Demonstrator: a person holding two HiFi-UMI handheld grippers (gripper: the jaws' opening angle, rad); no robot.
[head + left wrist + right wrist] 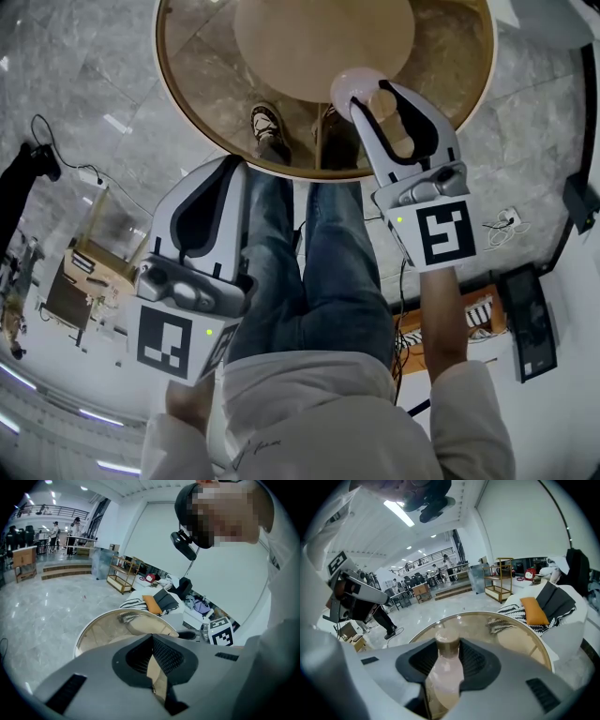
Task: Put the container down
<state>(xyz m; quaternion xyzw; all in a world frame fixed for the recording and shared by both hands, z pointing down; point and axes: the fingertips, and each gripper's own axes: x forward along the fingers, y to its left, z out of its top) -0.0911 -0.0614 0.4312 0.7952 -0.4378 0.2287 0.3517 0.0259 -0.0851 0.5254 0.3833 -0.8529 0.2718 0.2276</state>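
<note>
Marble-floored hall w/ a round glass tabletop [165, 56]. The container [444, 667] is being gripped by the right gripper's [375, 97] wide-spread fingers, just inside the tabletop's near edge. Left gripper [232, 167] fingers are being pressed together, empty. Risk: container being tipped off the rim if released tilted or too near that edge.

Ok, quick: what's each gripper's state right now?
Left gripper: shut, nothing between its jaws.
Right gripper: closed on the container.
</note>
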